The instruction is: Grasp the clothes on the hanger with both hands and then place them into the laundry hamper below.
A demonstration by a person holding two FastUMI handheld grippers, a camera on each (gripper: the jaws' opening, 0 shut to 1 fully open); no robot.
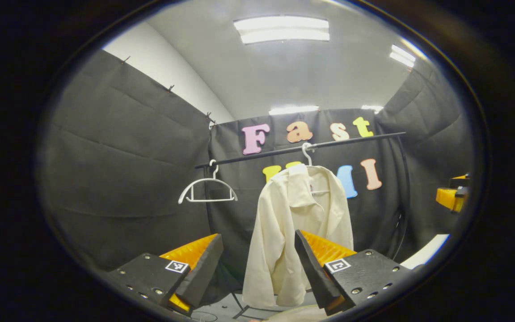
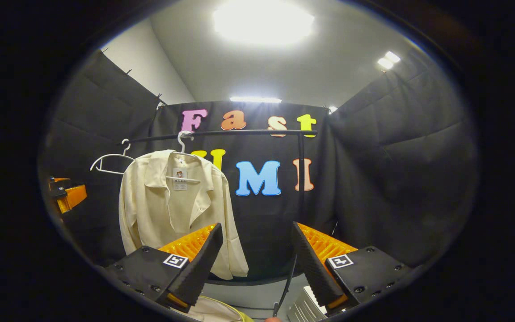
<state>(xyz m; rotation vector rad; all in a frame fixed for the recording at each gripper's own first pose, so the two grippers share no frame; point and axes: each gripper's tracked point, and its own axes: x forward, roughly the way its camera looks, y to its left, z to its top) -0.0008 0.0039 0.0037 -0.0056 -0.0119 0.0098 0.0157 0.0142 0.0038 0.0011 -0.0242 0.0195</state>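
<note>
A cream collared shirt (image 1: 284, 210) hangs on a white hanger (image 1: 306, 154) from a black rail (image 1: 262, 156). In the left gripper view it is straight ahead and a little right, still at a distance. My left gripper (image 1: 258, 234) is open and holds nothing; its right finger overlaps the shirt's lower part in the picture. In the right gripper view the shirt (image 2: 163, 210) hangs to the left of my right gripper (image 2: 256, 225), which is open and empty. A pale rounded rim (image 2: 221, 313), perhaps the hamper, peeks in at the bottom edge.
An empty white hanger (image 1: 207, 190) hangs on the rail left of the shirt. The rack's upright post (image 2: 301, 179) stands ahead of the right gripper. Black cloth walls close in on both sides. A white slatted thing (image 2: 304, 308) lies low at the right.
</note>
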